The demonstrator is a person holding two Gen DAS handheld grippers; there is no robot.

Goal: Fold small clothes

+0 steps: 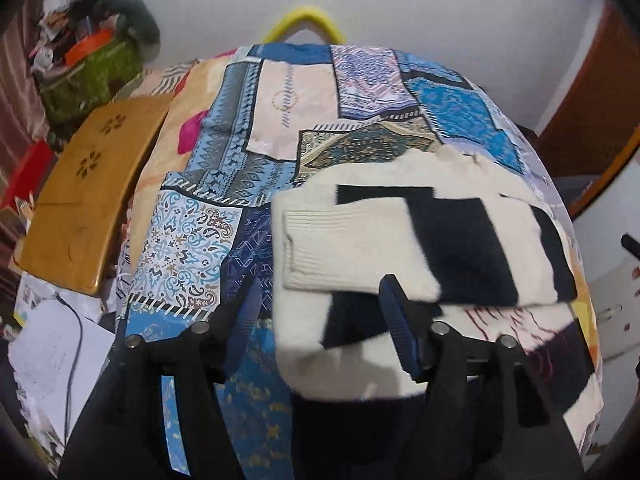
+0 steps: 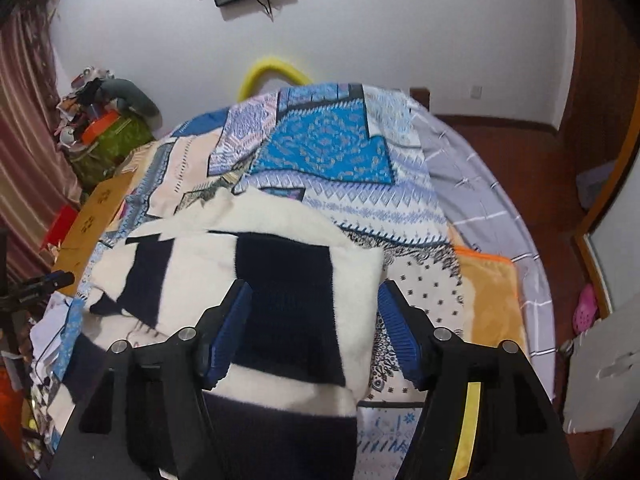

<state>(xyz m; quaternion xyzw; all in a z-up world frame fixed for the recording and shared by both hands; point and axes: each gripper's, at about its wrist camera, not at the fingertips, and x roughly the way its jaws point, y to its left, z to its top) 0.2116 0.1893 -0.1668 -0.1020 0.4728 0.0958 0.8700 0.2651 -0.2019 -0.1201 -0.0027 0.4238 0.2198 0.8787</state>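
both the left tool (image 1: 324, 312) and right tool (image 2: 314, 320) hang spread over a fluffy cream-and-navy block-patterned sweater (image 2: 280, 280) on the blue patchwork-print bed (image 2: 332, 148).

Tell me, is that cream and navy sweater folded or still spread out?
Partly folded. The sweater has a sleeve laid across its front, ribbed cuff on top, over the patchwork bedspread. Neither view shows its lower part.
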